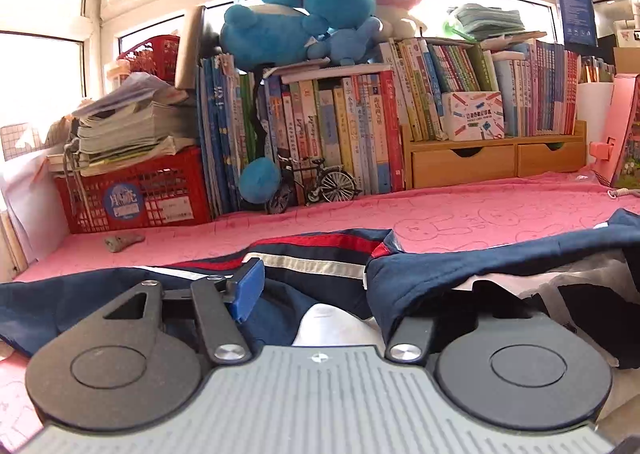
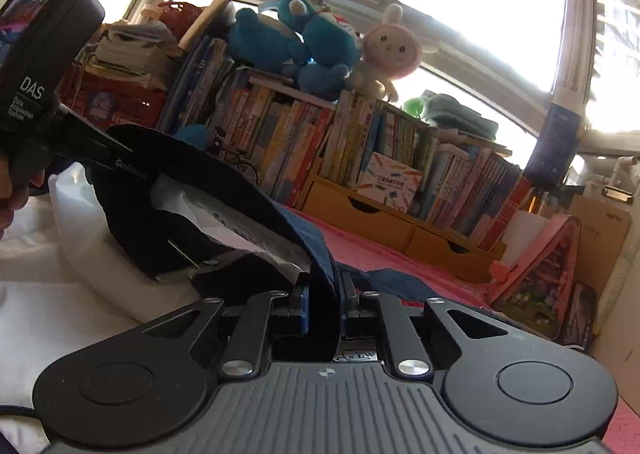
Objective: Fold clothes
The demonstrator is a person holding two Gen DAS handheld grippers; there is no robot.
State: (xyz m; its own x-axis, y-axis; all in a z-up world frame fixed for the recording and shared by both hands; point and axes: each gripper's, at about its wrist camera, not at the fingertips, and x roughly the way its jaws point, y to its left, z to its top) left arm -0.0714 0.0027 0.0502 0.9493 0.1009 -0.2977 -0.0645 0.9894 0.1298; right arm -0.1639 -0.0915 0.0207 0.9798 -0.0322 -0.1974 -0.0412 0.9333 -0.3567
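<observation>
A navy garment (image 1: 420, 274) with red and white stripes lies on the pink cloth-covered table (image 1: 460, 221). My left gripper (image 1: 316, 290) stands open over it; the left blue pad (image 1: 248, 286) shows and the right finger is hidden under a raised navy fold. My right gripper (image 2: 323, 306) is shut on a navy fold of the garment (image 2: 280, 213), lifted above the table. The other hand-held gripper body (image 2: 44, 61) shows at the left in the right wrist view, its fingers reaching into the same garment.
A row of books (image 1: 340, 125) and wooden drawers (image 1: 496, 161) line the back. A red crate (image 1: 136, 193) with stacked papers stands back left. Plush toys (image 1: 304, 13) sit on the books. A small bicycle model (image 1: 316, 181) and a pink case (image 1: 624, 133) stand nearby.
</observation>
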